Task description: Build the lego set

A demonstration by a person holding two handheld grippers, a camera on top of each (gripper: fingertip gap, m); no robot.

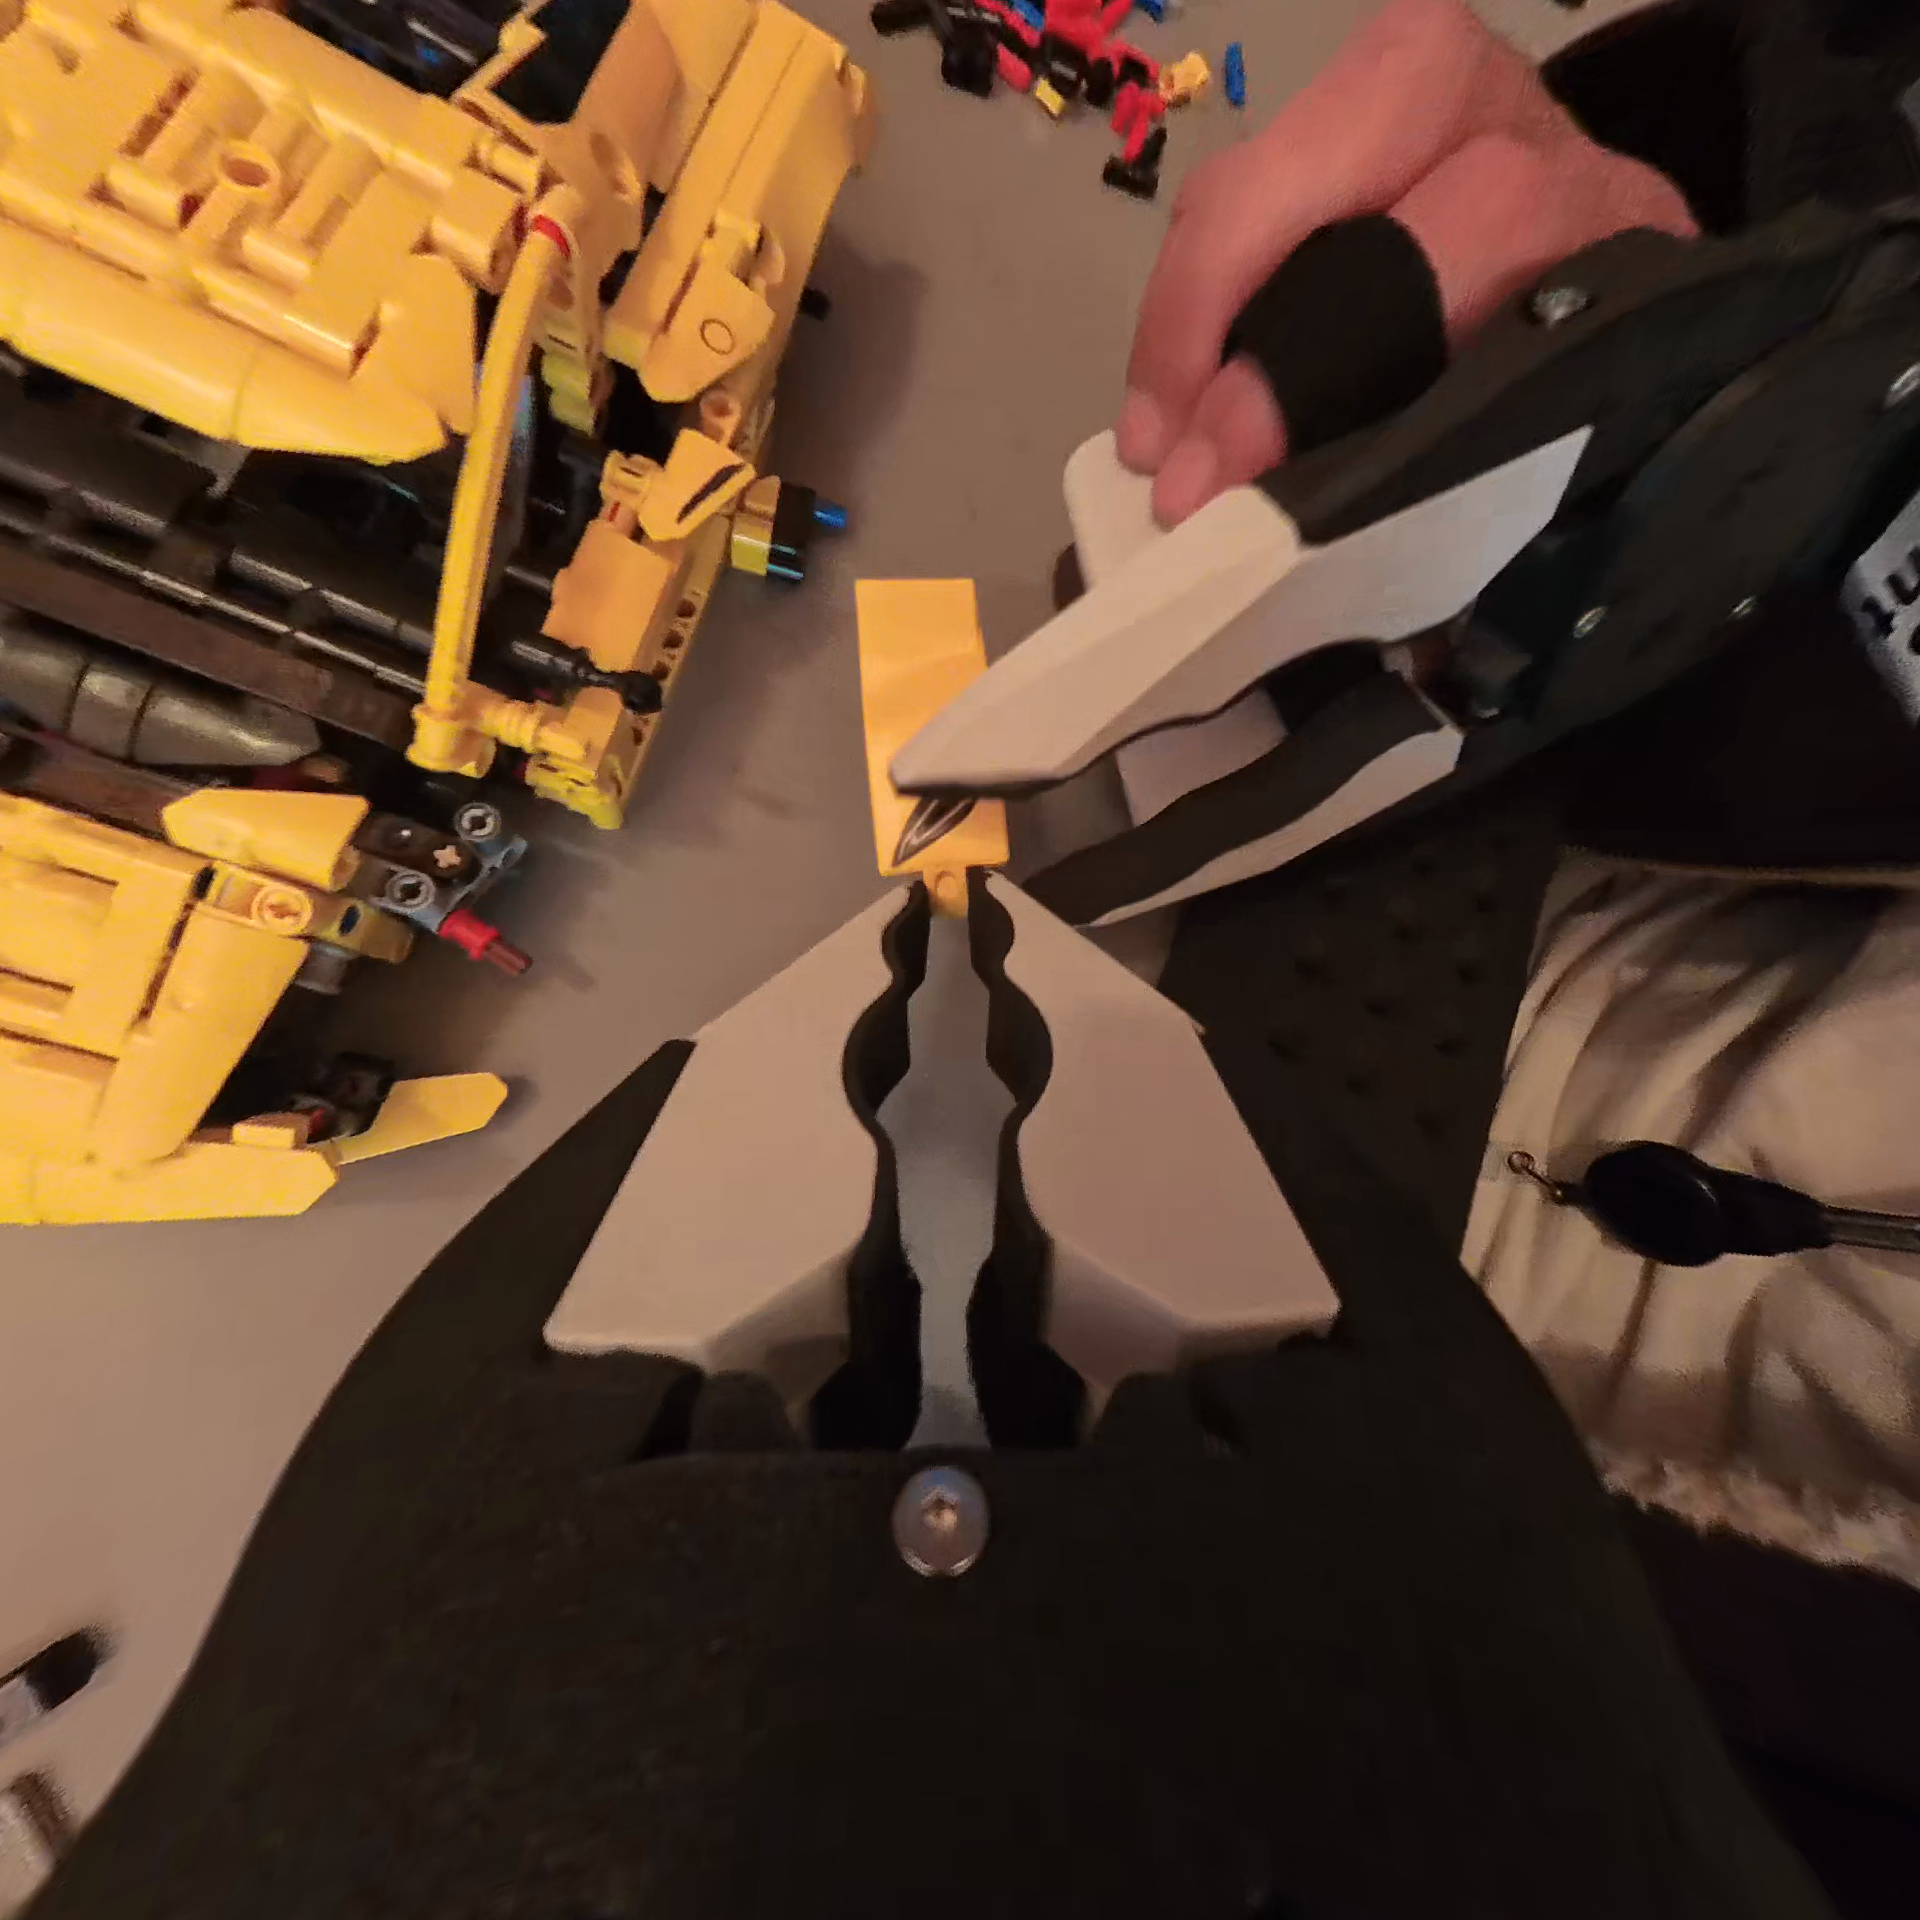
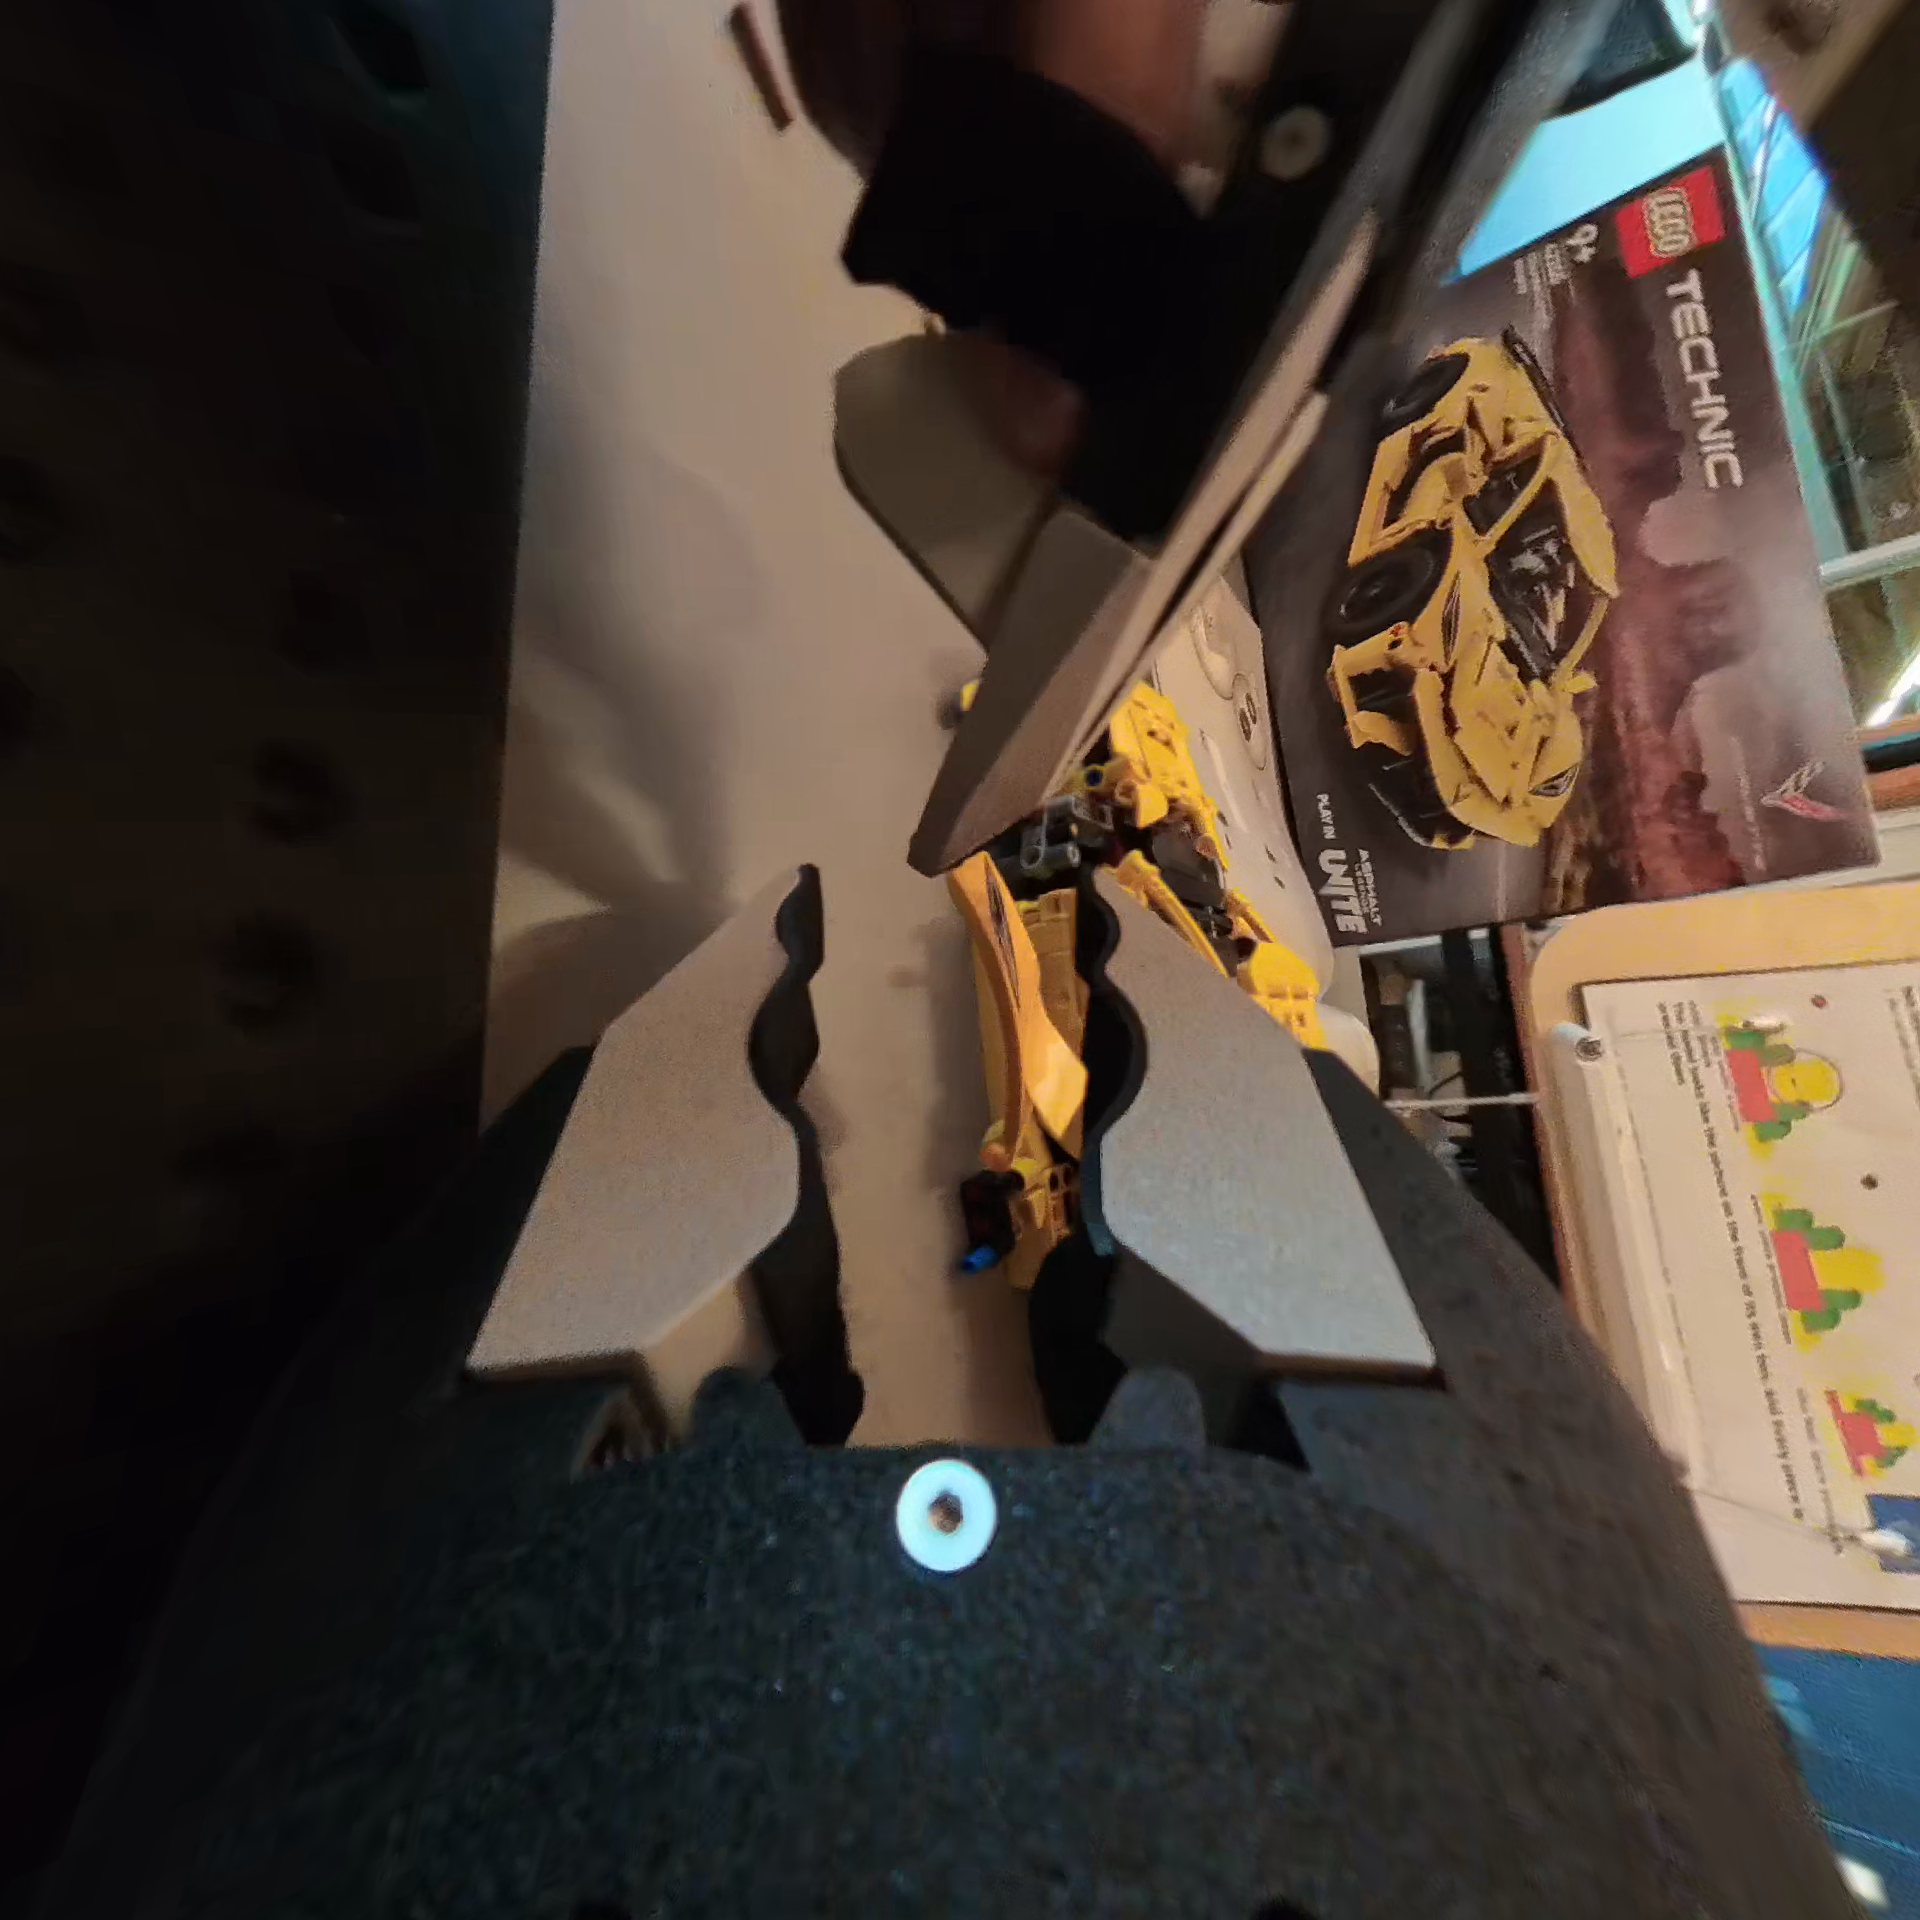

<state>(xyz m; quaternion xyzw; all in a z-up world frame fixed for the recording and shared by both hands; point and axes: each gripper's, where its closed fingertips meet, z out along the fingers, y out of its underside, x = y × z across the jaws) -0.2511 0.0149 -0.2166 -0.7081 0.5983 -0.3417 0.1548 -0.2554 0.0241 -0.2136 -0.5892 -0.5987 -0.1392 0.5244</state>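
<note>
A partly built yellow lego car [image 1: 312, 312] stands on the grey table [image 1: 260, 1403] at the left. My left gripper [image 1: 945, 896] is shut on the tab of a long yellow panel [image 1: 920, 675] with a black decal, which points away from me. My right gripper [image 1: 982, 831] comes in from the right, held by a hand [image 1: 1351, 177], and is open with one finger over the panel and one beside it. In the right wrist view my right gripper [image 2: 951, 883] is open around the panel [image 2: 1023, 997]. The left gripper [image 2: 930, 852] and the car [image 2: 1153, 769] show beyond it.
A pile of loose red, black and blue pieces [image 1: 1070, 62] lies at the far side of the table. The set's box [image 2: 1558, 571] stands behind the car, next to a printed sheet with brick pictures [image 2: 1766, 1247]. A pale jacket with a zip pull [image 1: 1662, 1205] is at the right.
</note>
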